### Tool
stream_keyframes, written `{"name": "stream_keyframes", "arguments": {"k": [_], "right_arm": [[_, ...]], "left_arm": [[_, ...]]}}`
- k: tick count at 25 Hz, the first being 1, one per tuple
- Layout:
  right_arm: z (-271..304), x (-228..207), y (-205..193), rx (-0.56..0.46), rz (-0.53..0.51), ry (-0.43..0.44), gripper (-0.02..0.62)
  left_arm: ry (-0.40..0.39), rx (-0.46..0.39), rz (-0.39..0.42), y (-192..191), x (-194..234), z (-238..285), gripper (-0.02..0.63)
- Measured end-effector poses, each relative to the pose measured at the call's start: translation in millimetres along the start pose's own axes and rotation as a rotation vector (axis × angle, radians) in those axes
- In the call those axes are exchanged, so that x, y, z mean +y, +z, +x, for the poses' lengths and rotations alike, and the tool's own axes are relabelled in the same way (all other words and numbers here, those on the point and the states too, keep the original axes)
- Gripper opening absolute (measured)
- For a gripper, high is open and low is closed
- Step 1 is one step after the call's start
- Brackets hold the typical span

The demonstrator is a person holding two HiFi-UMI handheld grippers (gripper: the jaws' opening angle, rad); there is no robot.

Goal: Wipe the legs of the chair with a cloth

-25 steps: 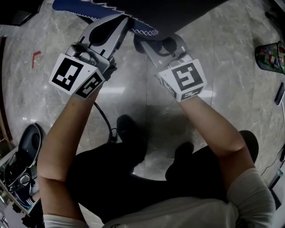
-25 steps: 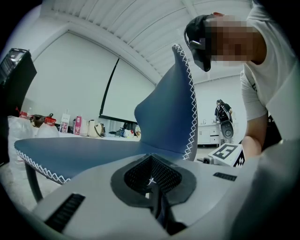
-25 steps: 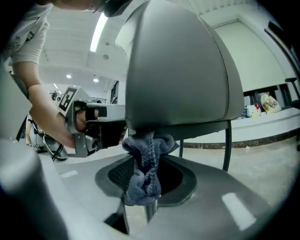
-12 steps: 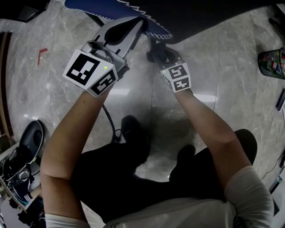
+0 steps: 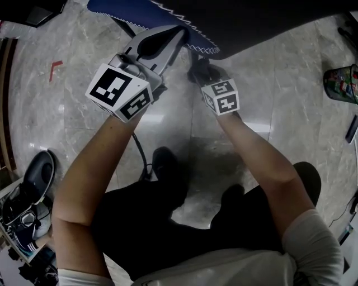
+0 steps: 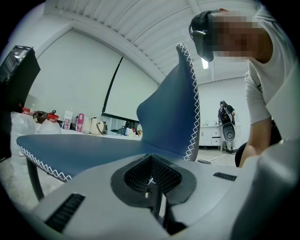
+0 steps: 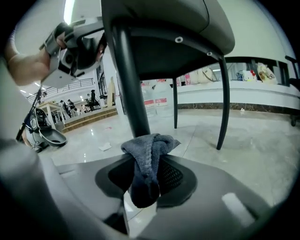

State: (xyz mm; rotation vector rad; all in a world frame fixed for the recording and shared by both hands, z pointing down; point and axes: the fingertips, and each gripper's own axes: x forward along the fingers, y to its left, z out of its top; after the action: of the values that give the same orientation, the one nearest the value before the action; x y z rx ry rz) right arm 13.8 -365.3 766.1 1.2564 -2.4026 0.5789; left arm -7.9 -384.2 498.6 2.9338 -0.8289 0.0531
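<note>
step: we wipe near leg | right tool (image 7: 146,161) clamped on cloth (image 7: 149,143), cloth at chair leg (image 7: 129,84) under seat (image 7: 159,28) | left tool (image 6: 152,161) closed on blue cover (image 6: 168,117) edge | next: probably press cloth on, run along leg

blue cover (image 5: 123,6): cut by top edge | chair leg (image 7: 129,84) foot: hidden behind cloth (image 7: 147,154)

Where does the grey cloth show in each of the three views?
Head view: not made out; the right claw reaches under the chair seat.
Left gripper view: absent; the left claw is shut on the blue cover.
Right gripper view: centre, grey cloth pinched in the right claw, before the black chair leg.
Shared landmark: the chair seat, blue-covered above, dark underneath.
</note>
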Motion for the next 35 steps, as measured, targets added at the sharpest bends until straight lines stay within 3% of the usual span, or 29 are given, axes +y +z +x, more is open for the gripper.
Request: {"name": "stream_keyframes", "arguments": {"k": [13,17,22,35], "right_arm": [[-103,43,165,-0.367,-0.166,0.037,0.114],[-113,47,163,-0.361,-0.149,0.052,0.112],[-124,64,157,-0.352,-0.171,0.074,0.109],[-129,80,156,-0.372,-0.164,0.11,0.103]], "left_arm": [[0.031,-0.021,0.006,3,1,0,0.005],[0.037,-0.015,0.012,3,-2,0,0.005],[0.046,-0.04,-0.043,7,-3,-8,0.005],[0.052,-0.047,-0.024,10,-9,-23,0.005]]}}
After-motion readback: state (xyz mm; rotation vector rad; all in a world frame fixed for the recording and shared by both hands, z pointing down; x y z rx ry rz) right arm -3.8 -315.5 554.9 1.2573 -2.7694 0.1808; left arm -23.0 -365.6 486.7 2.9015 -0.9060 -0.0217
